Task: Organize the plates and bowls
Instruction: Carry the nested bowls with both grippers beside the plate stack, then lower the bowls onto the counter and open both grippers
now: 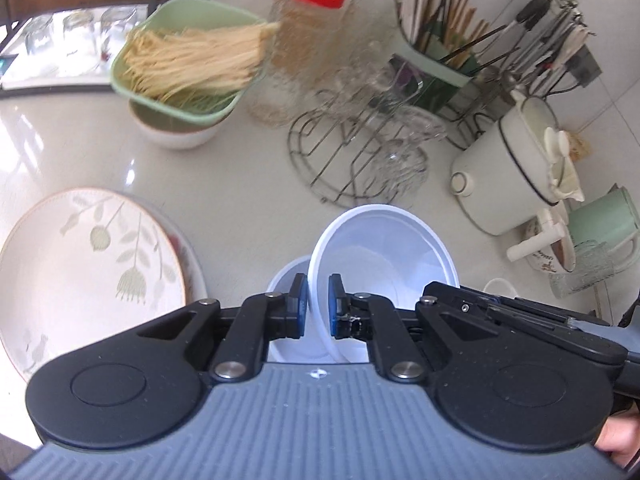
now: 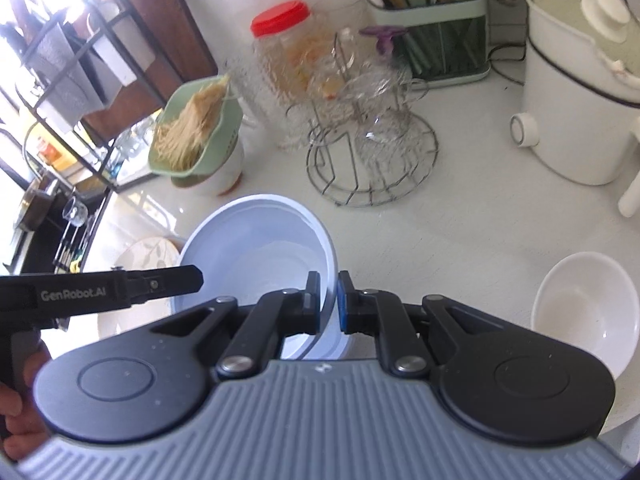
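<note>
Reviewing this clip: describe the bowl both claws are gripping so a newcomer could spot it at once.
Start at the wire glass rack in the middle of the pale counter. Just in front of it is the white plastic bowl, tilted, its rim pinched by the left claw and the right claw. Unlike the cream ceramic bowl nearby, it is thin-walled and bluish-white.

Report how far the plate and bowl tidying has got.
Done, apparently: the floral plate lies on at least one other plate. In hand: both the left gripper and the right gripper pinch the rim of a white plastic bowl, tilted over a second plastic bowl. Left: the ceramic bowl sits alone.
</note>
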Demonstrator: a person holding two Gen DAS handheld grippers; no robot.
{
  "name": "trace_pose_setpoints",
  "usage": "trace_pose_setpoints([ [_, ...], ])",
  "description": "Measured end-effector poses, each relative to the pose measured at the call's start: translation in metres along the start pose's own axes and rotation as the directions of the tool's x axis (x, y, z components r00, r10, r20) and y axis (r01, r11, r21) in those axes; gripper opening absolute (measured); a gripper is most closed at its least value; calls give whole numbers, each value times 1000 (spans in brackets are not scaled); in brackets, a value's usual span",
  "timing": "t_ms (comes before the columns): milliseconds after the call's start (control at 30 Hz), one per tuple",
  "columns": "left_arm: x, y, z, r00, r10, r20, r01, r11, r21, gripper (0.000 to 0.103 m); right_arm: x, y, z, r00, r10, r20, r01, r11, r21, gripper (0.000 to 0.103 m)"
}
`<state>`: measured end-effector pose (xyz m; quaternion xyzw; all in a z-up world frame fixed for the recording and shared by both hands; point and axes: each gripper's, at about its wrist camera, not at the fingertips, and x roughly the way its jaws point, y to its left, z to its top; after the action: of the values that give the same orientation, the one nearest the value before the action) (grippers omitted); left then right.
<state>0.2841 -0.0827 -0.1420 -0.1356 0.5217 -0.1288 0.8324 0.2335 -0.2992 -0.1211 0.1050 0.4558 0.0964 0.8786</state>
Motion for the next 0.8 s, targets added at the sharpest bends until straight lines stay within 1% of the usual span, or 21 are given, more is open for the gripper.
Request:
trace_pose_setpoints([
  [200,12,7,-6,999,26,-34,-26,1000,-9,11,12,1,-9,999,-2,-42,3,1000,4,13],
  [300,15,9,-7,999,35,-39,-35,999,-17,12,16,2,-10,999,1,-47,-2,1000,-9,13],
  [400,20,13,-7,998,41,-53,-43,998,-49,12,20,1,-11,999,14,-53,-14,1000,-10,13],
  [600,20,13,-6,996,46,-71,-49,998,-34,13,20,2,-8,999,12,-44,-12,1000,-4,13],
  [667,19,14,-5,996,49,-70,-52,998,-34,18,20,3,-9,999,8,-48,-8,1000,0,18],
  [700,17,14,-5,997,51,-66,-53,998,-31,23,19,4,-9,999,7,-49,-7,1000,1,26],
  [733,16,14,-5,997,51,-61,-53,998,-29,29,17,4,-10,999,5,-45,-4,1000,4,37],
  [800,12,15,-4,997,50,-53,-52,998,-25,34,14,5,-11,1000,5,-31,-5,1000,16,43],
])
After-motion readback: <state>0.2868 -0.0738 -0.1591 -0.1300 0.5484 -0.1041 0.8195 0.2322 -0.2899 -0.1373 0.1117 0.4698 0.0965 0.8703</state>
